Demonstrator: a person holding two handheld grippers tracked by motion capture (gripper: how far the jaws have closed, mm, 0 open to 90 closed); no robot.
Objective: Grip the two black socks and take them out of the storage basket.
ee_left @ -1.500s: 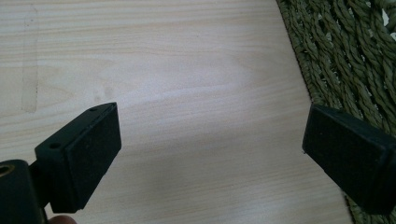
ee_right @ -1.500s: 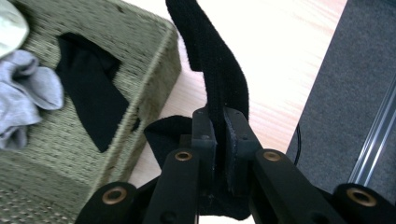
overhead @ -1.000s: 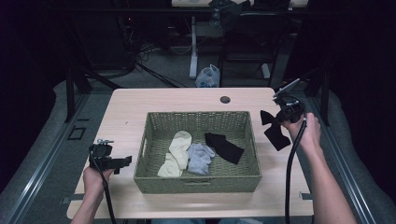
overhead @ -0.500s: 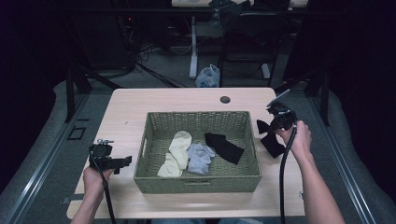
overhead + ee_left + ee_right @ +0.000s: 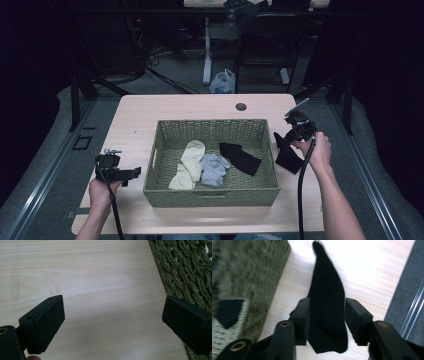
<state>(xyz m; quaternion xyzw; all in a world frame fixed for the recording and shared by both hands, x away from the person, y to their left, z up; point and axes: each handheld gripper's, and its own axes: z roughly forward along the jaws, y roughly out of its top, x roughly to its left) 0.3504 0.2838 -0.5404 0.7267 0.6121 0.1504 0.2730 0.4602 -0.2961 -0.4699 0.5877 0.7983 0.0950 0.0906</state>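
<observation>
In the right gripper view the wicker basket [image 5: 249, 270] along the left side is smeared to a green blur, weave unreadable, and the black sock [image 5: 325, 305] pinched in the right gripper [image 5: 325, 322] hides both pad faces and the tabletop [image 5: 367, 270] beneath it. In the left gripper view the basket wall [image 5: 190, 270] is cut off by the upper right corner. From the high view, the small dark disc [image 5: 241, 106] near the tabletop's far edge is too small to identify.
</observation>
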